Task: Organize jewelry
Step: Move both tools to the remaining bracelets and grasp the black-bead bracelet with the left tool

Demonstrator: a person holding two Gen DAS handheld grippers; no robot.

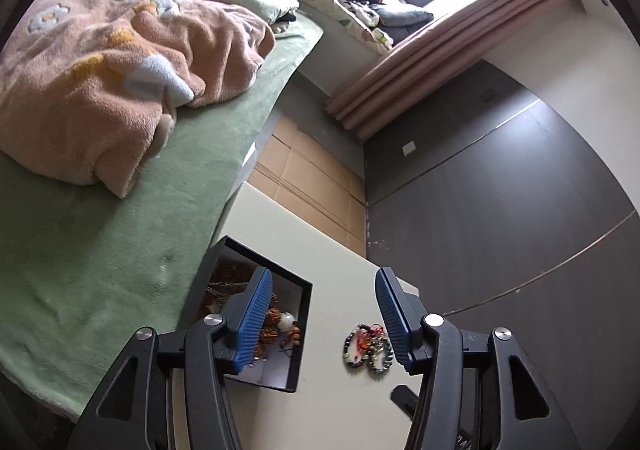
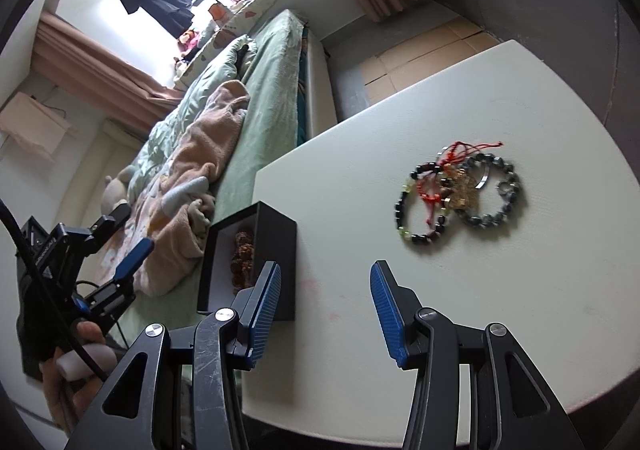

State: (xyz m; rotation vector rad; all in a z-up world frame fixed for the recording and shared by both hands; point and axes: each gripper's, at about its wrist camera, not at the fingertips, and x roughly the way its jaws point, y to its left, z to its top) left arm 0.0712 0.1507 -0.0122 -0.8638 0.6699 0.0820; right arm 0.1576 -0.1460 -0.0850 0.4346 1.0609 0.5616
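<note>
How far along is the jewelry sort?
Partly done: the black box already holds some brown beaded pieces. Nothing is in hand: the left gripper and right gripper are both open and empty. Left to do: the cluster of bead bracelets with the red cord still lies on the white table, outside the box.

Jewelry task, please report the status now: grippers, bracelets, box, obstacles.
Left gripper open, empty. Right gripper open, empty. Bracelets heaped on table, outside box; box open, some jewelry inside. Nothing between grippers and bracelets.
</note>
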